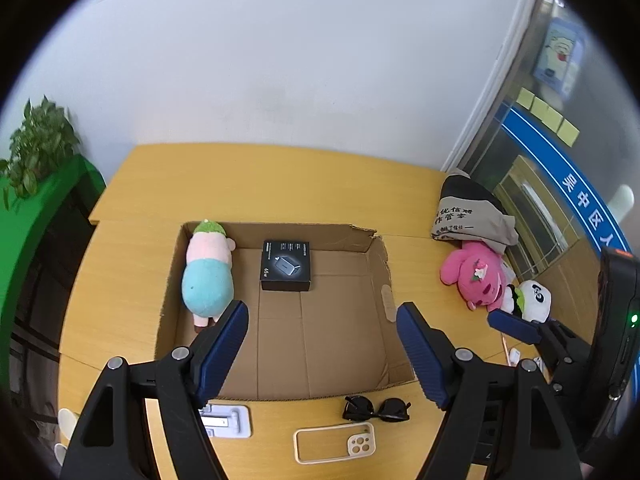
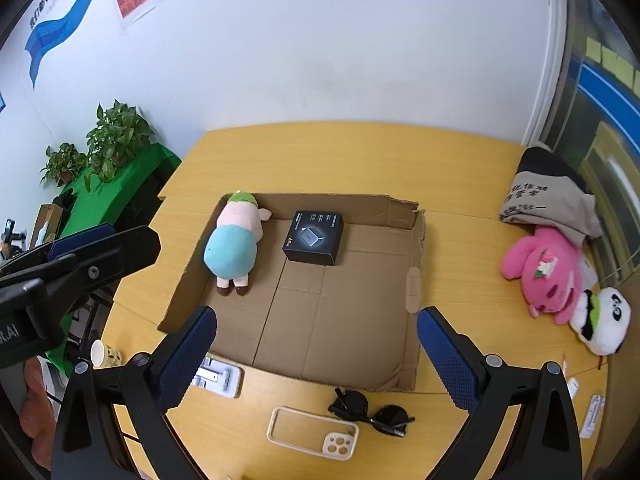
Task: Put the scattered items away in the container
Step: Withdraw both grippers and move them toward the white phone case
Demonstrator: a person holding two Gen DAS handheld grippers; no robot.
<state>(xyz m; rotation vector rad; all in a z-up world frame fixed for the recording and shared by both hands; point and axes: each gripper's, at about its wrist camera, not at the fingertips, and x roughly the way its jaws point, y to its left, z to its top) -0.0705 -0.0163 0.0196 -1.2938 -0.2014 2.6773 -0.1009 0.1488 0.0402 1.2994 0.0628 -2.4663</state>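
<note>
An open cardboard box (image 1: 340, 340) (image 2: 344, 320) lies flat on the yellow table. Inside it, along the left wall, lies a blue-and-pink plush (image 1: 208, 276) (image 2: 234, 240), with a black carton (image 1: 286, 266) (image 2: 314, 236) beside it. In front of the box lie black sunglasses (image 1: 376, 408) (image 2: 372, 412), a cream phone case (image 1: 336, 442) (image 2: 312, 432) and a white stand (image 1: 224, 420) (image 2: 218, 378). A pink plush (image 1: 476, 276) (image 2: 544, 272) and a panda plush (image 1: 532, 300) (image 2: 604, 320) sit at the right. My left gripper (image 1: 320, 312) and right gripper (image 2: 317, 316) hover high over the box's near half, both open and empty.
A beige and black tote bag (image 1: 468, 212) (image 2: 548, 192) leans at the table's back right. Small white items (image 2: 592, 416) lie near the right front edge. A paper cup (image 2: 98, 354) stands off the table's left, with potted plants (image 2: 116, 136) on a green counter.
</note>
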